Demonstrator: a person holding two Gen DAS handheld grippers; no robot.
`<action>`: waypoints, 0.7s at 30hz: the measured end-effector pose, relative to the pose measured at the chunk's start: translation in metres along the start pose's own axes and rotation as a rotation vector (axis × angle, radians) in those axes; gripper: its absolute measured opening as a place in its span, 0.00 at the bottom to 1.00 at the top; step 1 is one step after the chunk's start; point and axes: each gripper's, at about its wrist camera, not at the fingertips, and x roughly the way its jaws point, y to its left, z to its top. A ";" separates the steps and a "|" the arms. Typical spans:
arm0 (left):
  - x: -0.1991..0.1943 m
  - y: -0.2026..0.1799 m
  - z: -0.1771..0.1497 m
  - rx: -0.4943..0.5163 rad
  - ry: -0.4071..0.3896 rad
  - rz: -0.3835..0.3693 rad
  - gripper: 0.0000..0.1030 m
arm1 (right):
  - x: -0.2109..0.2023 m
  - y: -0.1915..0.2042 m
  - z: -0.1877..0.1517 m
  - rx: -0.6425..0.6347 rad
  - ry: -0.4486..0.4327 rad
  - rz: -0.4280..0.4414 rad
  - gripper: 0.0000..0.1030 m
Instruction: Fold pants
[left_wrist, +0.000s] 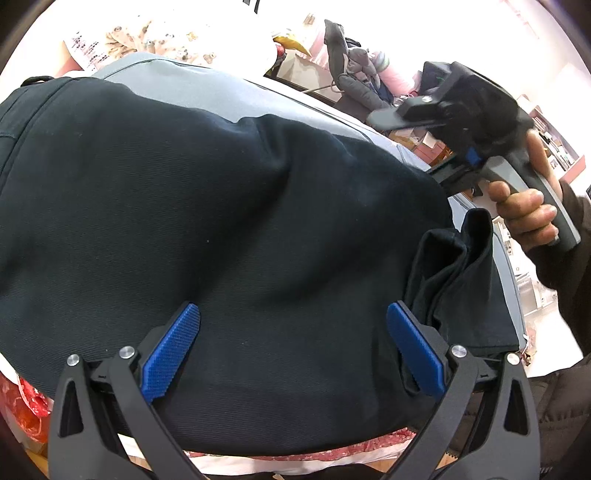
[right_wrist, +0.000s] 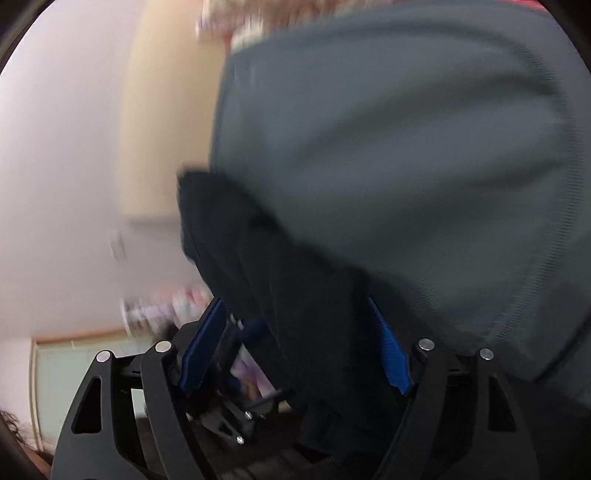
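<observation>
Black pants (left_wrist: 207, 221) fill centre frame, apparently folded already; a bunched end at right needs tidying. Both grippers' fingers (left_wrist: 173, 354) gape, holding nothing.

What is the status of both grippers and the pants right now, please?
Left gripper open over the dark pants. Right gripper open, blurred, pants fabric between its fingers. Nothing in the way.

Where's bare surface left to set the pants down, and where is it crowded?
Bare grey surface shows only as a band beyond the pants, toward the patterned bedding, and a thin strip on the right by the folded edge. The far right is crowded by the right gripper and hand, with clutter behind. The right wrist view is blurred.
</observation>
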 end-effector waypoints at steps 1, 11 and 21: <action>0.000 0.000 0.000 0.002 0.000 0.002 0.98 | 0.006 -0.001 0.004 0.013 0.019 -0.003 0.77; 0.000 -0.003 -0.007 0.014 -0.013 0.011 0.98 | -0.049 -0.034 -0.015 0.077 -0.445 0.398 0.33; -0.001 -0.004 -0.003 0.014 -0.009 0.016 0.98 | -0.093 -0.007 -0.042 -0.074 -0.694 0.342 0.33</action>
